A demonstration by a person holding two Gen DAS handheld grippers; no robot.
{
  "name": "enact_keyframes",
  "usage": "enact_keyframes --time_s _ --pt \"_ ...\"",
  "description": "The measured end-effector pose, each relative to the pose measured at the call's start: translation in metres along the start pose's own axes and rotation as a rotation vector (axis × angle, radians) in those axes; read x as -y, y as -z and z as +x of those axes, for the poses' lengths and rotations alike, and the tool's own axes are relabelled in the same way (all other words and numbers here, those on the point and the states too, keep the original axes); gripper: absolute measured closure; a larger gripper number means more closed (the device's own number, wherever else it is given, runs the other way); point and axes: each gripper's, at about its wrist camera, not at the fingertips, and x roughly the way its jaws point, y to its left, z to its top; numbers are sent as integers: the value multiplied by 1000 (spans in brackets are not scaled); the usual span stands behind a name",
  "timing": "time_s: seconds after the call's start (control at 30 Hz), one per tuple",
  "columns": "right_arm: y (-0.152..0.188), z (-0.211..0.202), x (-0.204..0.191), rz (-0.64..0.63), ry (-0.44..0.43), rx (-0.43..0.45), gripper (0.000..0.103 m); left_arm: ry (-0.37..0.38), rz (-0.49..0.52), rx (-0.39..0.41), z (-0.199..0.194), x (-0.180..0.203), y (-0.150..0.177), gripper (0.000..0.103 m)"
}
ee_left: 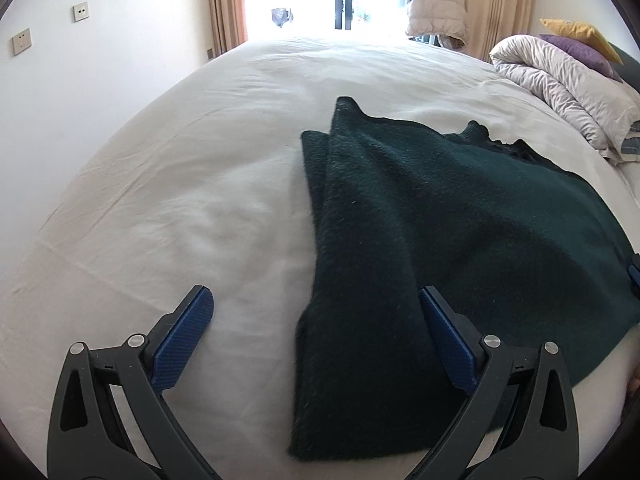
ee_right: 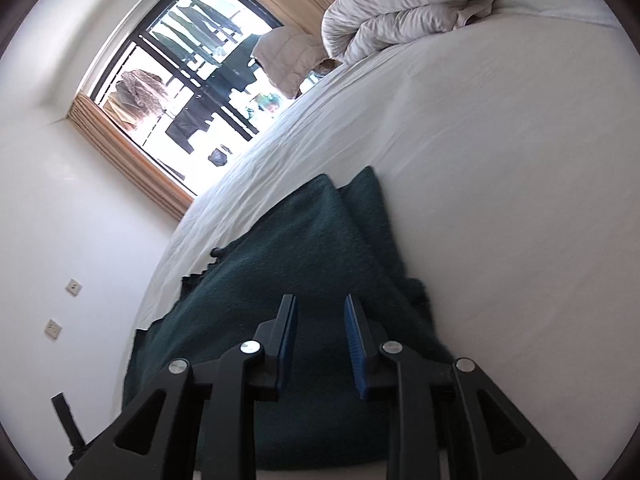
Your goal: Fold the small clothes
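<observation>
Dark green knitted cloth, a small woolly garment [ee_left: 440, 216], lies spread on the white sheet of the bed [ee_left: 180, 184], its left edge doubled over into a long fold that runs from far to near. In the left wrist view the left tool [ee_left: 316, 300] has its jaws wide apart and grips nothing: the left finger [ee_left: 184, 340] is over bare sheet and the right finger [ee_left: 448, 344] is over the near part of the garment, with the folded edge between them. In the right wrist view the right tool [ee_right: 320, 312] is over the garment [ee_right: 288, 248], jaws narrowly parted with cloth visible through the gap and no pinch of fabric to be seen. A rumpled pale quilt [ee_left: 568, 88] is heaped at the far right of the bed.
</observation>
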Motion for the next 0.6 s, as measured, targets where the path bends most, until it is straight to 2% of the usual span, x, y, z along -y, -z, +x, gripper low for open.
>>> enact_keyframes --time_s 0.03,0.07,0.13,0.23,0.33,0.4,0.5,0.53,0.57,0.6 --pt "1 -11 -1 -6 21 19 53 -10 -8 6 -6 -5 4 0" --pt "2 -21 -4 -5 19 35 45 -23 -22 9 -11 -12 8 0" --pt "7 -36 -18 -11 -46 36 37 -31 -90 16 -25 -29 20 0" --pt "23 -33 -63 -102 -153 -30 29 -4 -204 16 -43 -47 43 0" --pt "43 -12 -105 -176 -232 -119 29 45 -249 2 -55 -49 68 0" --pt "53 4 -115 -181 -233 -174 29 101 -265 1 -64 -48 79 0" --pt "63 28 -103 -167 -140 -260 27 206 -325 -4 -73 -55 86 0" --pt "64 27 -94 -161 -123 -250 30 225 -341 -9 -73 -58 87 0" --pt "62 23 -85 -143 -129 -234 38 243 -358 -15 -74 -61 88 0" --pt "59 16 -76 -117 -113 -215 39 265 -380 -17 -74 -65 89 0"
